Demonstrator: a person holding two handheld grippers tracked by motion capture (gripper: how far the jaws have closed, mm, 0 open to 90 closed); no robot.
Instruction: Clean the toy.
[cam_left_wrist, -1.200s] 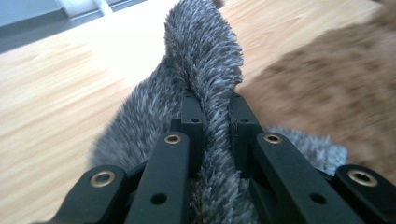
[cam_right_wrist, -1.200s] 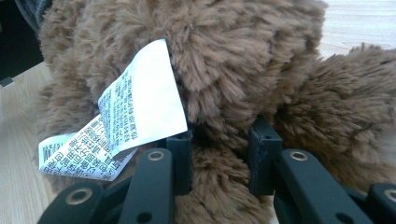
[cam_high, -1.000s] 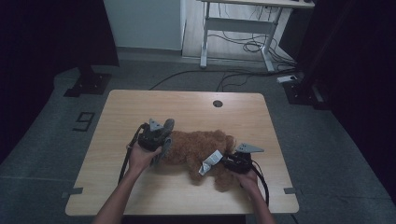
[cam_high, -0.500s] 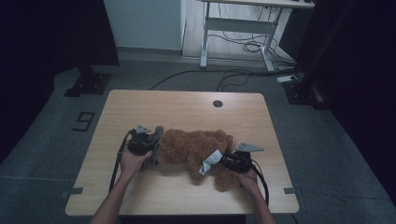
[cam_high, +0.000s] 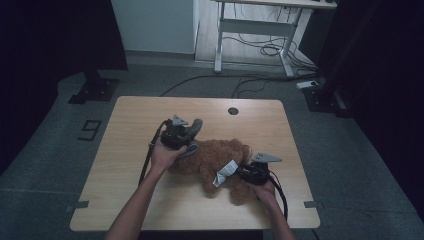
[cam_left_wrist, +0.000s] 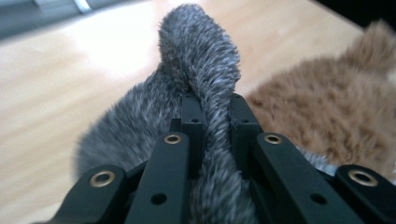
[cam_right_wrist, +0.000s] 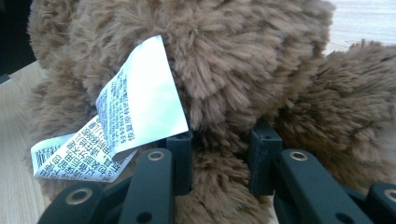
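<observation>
A brown plush toy (cam_high: 212, 157) lies on its side in the middle of the wooden table (cam_high: 140, 115). My left gripper (cam_high: 190, 136) is at the toy's left end, raised a little, shut on a strip of grey fur (cam_left_wrist: 201, 51) that stands up between the jaws (cam_left_wrist: 212, 105). The grey fur joins a grey furry mass beside the brown plush (cam_left_wrist: 327, 107). My right gripper (cam_high: 240, 172) is at the toy's near right side, shut on a tuft of brown plush (cam_right_wrist: 219, 140). A white printed label (cam_right_wrist: 140, 107) hangs just left of its jaws.
A round cable hole (cam_high: 233, 110) sits near the table's far edge. Beyond the table stand a white desk frame (cam_high: 250, 30) with cables on the floor and dark stand bases at the left (cam_high: 95, 90) and right (cam_high: 320, 95).
The left hand dipped toward the near left, then rose and moved back right with the grey fur in its jaws. The right hand and the toy's body stayed put.
</observation>
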